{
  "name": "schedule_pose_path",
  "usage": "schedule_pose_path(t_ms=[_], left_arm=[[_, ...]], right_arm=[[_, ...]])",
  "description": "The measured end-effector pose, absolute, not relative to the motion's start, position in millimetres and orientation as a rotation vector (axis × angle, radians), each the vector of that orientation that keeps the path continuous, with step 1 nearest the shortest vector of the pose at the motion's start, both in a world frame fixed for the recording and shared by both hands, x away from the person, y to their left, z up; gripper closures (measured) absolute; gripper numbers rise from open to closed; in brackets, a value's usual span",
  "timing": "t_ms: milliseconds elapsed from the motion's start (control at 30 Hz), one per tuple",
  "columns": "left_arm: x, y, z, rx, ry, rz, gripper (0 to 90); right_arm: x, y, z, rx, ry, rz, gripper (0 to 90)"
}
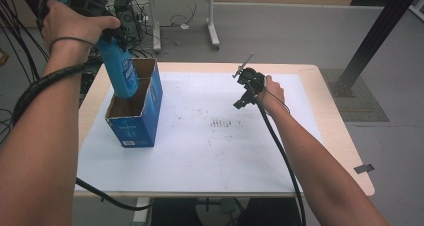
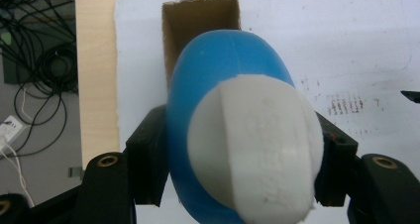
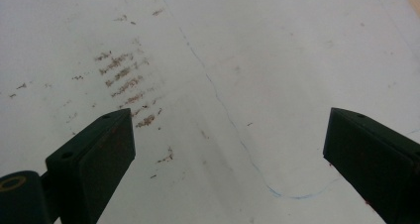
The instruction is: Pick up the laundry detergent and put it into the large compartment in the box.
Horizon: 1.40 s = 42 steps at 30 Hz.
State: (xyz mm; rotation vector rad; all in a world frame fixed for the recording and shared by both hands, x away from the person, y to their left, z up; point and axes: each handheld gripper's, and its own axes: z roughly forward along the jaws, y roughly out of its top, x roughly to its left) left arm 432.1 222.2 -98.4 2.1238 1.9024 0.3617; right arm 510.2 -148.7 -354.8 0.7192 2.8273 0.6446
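Note:
A blue bottle (image 1: 120, 68) with a white cap (image 2: 257, 144) hangs upright, bottom end down, in the open top of a blue cardboard box (image 1: 135, 123). My left gripper (image 1: 111, 38) is shut on the bottle's upper part, one black jaw on each side of it. In the left gripper view the bottle (image 2: 218, 75) hides most of the brown box opening (image 2: 198, 21) below it. My right gripper (image 1: 248, 88) is held over the middle right of the white mat (image 1: 225, 151). Its jaws stand wide apart in the right gripper view, where the gripper (image 3: 228, 144) has nothing in it.
The mat (image 3: 277, 60) bears brown scuff marks (image 3: 124, 75) and a thin blue pen line. The box stands at the mat's left side. Tangled cables (image 1: 15, 16) lie on the floor to the left, and a second table's legs (image 1: 212, 31) stand behind.

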Motion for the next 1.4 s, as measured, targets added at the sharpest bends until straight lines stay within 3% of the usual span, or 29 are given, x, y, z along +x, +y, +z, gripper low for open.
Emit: schedule_pose_path(t_ms=[667, 1400], left_arm=[[440, 220, -146, 2.152, 1.950, 0.370, 37.8], [438, 228, -185, 2.153, 1.958, 0.294, 37.8]], right_arm=[[510, -149, -356, 0.724, 2.828, 0.637, 5.3], [510, -147, -358, 0.715, 2.830, 0.642, 5.3]])
